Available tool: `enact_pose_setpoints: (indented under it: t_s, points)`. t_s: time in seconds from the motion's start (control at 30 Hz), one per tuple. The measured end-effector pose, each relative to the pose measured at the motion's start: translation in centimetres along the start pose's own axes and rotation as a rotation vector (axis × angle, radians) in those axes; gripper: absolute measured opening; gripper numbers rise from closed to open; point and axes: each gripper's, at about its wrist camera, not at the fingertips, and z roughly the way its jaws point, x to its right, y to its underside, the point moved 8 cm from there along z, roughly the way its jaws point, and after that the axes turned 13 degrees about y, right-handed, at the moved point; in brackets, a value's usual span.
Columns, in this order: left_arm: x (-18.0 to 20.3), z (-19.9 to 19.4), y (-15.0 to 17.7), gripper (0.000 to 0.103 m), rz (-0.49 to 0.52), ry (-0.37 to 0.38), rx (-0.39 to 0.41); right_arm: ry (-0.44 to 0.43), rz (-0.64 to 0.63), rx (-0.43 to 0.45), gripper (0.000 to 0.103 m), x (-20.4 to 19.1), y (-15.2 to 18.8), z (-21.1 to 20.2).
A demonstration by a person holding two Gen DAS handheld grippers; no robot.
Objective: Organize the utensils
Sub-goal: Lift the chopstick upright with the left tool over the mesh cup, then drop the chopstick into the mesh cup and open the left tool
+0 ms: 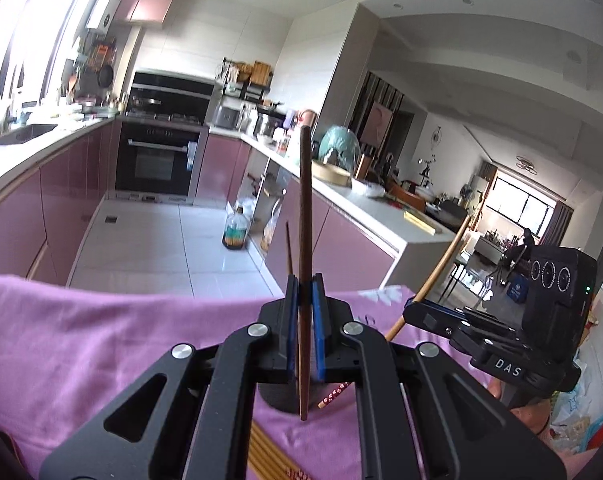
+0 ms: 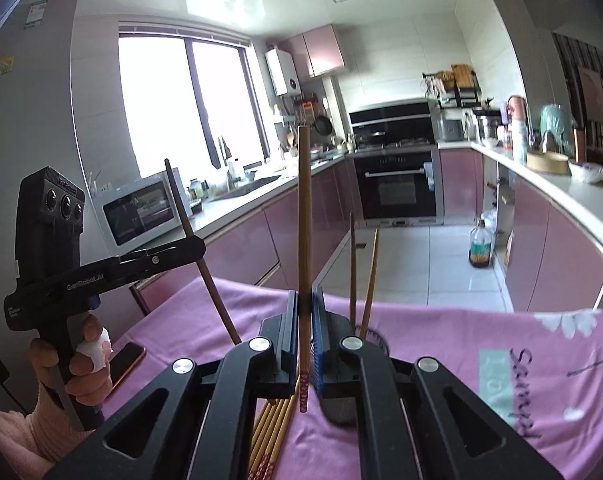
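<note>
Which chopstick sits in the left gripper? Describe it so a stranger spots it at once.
Start at the pink cloth-covered table in front of the kitchen. Above it, the left gripper clamps one dark reddish-brown wooden chopstick standing nearly upright. Unlike the pale bamboo chopsticks lying on the cloth and the pale bamboo stick in the right gripper, it is dark.

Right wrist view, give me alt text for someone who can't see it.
The right gripper is shut on a light bamboo chopstick held upright above a pink cloth. To the left, a hand holds the left gripper clamping a dark chopstick. More chopsticks lie on the cloth, with a kitchen behind.
</note>
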Motion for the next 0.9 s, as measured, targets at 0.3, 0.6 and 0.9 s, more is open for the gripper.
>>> enact_pose_setpoints:
  t_s: [0.3, 0.6, 0.9]
  points:
    - [1.5, 2.1, -2.7, 0.007, 0.053, -0.013, 0.028, 0.034, 0.001, 0.05, 0.005, 1.3, -2.9, 0.9]
    - [0.4, 6.6, -0.4, 0.007, 0.056, -0.043, -0.082, 0.047, -0.001, -0.027, 0.005, 1.7, -1.3, 4.2]
    - [-2.1, 9.5, 3.7, 0.007, 0.03, -0.037, -0.221, 0.059, -0.006, -0.14, 0.005, 1.7, 2.0, 7.5]
